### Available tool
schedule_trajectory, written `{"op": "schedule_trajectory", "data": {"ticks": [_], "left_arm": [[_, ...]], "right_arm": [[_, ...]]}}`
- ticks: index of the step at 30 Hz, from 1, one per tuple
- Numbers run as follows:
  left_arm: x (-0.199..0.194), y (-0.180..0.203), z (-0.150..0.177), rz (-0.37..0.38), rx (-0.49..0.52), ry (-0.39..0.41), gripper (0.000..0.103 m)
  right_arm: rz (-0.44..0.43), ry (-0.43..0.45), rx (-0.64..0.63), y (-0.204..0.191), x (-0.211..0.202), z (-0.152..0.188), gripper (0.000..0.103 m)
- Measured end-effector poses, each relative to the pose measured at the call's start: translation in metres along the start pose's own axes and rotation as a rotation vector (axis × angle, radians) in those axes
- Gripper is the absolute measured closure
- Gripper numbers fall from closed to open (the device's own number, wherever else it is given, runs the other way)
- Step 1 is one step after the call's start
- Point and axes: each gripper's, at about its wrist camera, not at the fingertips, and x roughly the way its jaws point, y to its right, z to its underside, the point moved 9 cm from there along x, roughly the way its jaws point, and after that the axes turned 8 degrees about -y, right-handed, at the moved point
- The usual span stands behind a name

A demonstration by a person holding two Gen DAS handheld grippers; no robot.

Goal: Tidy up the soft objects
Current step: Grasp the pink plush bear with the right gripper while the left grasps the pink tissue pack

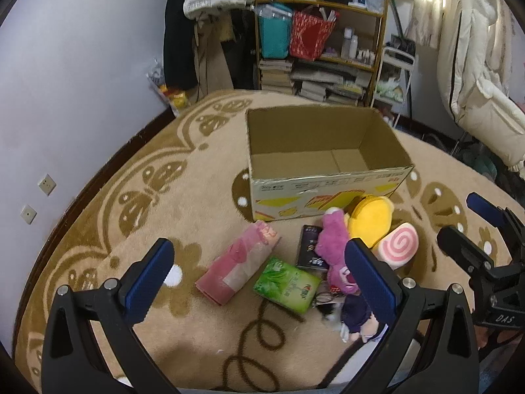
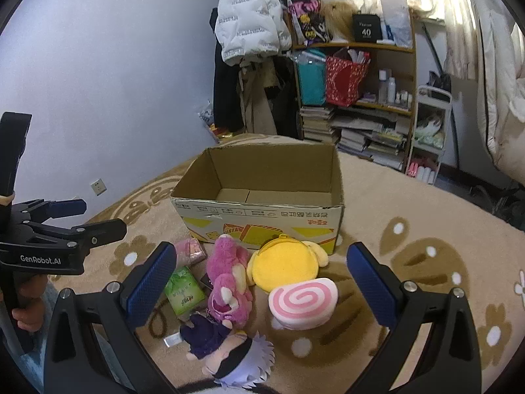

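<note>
An open cardboard box (image 1: 328, 177) (image 2: 259, 226) stands on the beige rug with nothing showing inside. In front of it lie a pink plush bear (image 2: 228, 282) (image 1: 331, 246), a yellow round plush (image 2: 283, 267) (image 1: 370, 215), a pink swirl roll cushion (image 2: 303, 302) (image 1: 398, 244), a purple-clad doll with white hair (image 2: 229, 351) (image 1: 356, 315), a green tissue pack (image 1: 287, 284) (image 2: 182, 289), a pink packet (image 1: 238, 267) (image 2: 190, 251) and a dark small box (image 1: 310, 246). My left gripper (image 1: 262, 279) is open and empty above the packets. My right gripper (image 2: 262, 282) is open and empty above the plush toys.
A bookshelf (image 2: 361, 82) with bags, bottles and stacked books stands behind the box. Coats (image 2: 249, 16) hang beside it. A white quilt (image 1: 475, 65) hangs at right. The purple wall (image 1: 82, 65) borders the rug on the left.
</note>
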Motion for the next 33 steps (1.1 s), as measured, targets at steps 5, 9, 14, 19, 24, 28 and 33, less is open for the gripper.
{"op": "schedule_trajectory", "data": {"ticks": [5, 9, 14, 19, 24, 28, 33], "left_arm": [[0.020, -0.016, -0.006, 0.019, -0.024, -0.074, 0.000], [0.042, -0.023, -0.015, 0.028, -0.013, -0.140, 0.000], [0.072, -0.032, -0.026, 0.030, 0.001, -0.203, 0.000], [0.106, -0.042, -0.020, 0.049, -0.012, -0.283, 0.000], [0.137, -0.051, -0.006, 0.048, -0.027, -0.350, 0.000], [0.159, -0.053, 0.004, 0.073, -0.050, -0.413, 0.000], [0.175, -0.045, 0.012, 0.089, -0.006, -0.456, 0.001]], "right_arm": [[-0.025, -0.039, 0.018, 0.000, 0.023, -0.011, 0.000], [-0.025, -0.063, -0.007, -0.005, 0.039, -0.021, 0.000], [-0.037, -0.111, -0.015, -0.010, 0.065, -0.025, 0.000], [-0.064, -0.150, 0.003, -0.013, 0.088, -0.023, 0.000], [-0.079, -0.196, 0.007, -0.019, 0.112, -0.011, 0.004], [-0.112, -0.247, 0.025, -0.023, 0.128, 0.004, 0.016], [-0.144, -0.285, 0.034, -0.033, 0.137, 0.019, 0.035]]}}
